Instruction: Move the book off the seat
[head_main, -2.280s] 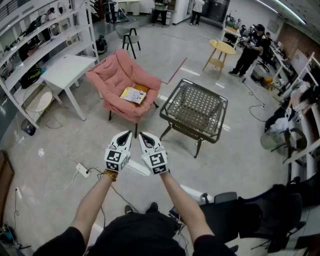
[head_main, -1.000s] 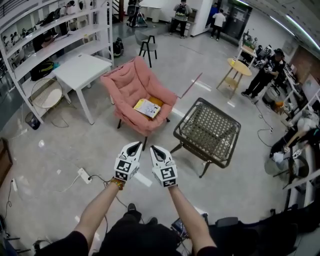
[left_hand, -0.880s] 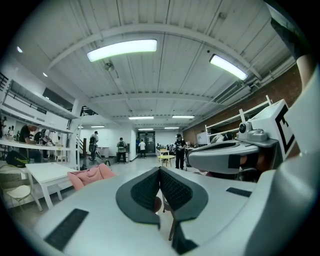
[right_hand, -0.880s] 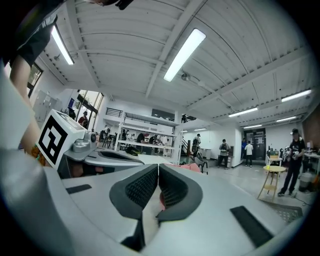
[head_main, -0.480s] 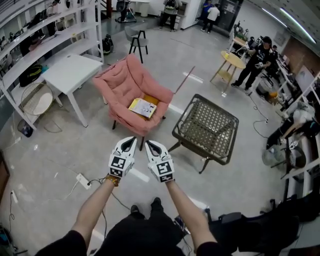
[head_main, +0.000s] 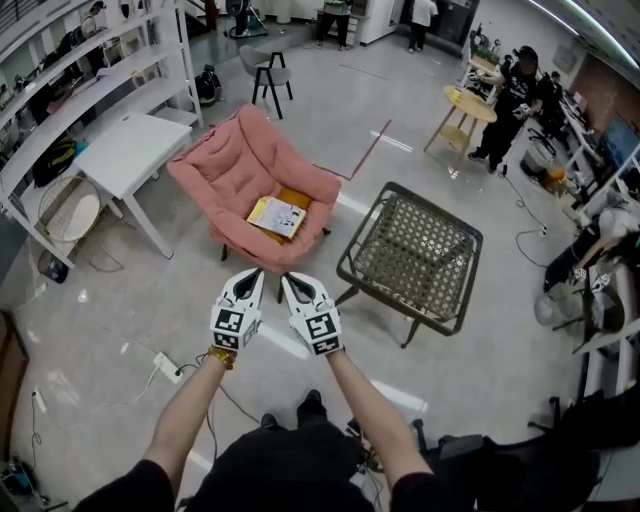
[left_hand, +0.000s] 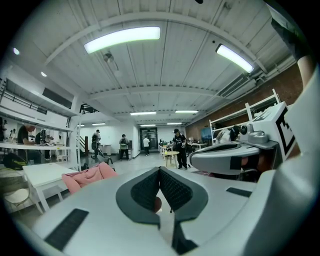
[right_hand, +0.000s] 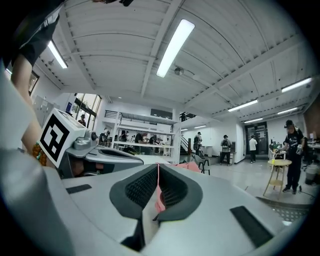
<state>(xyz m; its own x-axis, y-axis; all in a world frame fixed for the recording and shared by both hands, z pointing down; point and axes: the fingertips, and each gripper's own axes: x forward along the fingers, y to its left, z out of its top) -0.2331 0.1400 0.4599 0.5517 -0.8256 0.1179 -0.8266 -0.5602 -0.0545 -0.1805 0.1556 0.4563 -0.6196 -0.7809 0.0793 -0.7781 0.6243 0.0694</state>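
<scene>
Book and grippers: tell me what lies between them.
In the head view, only the front cushion edge of the pink chair and a sliver of floor.

Thin yellow book (head_main: 276, 216) lies flat on pink armchair (head_main: 222, 160) seat
</scene>
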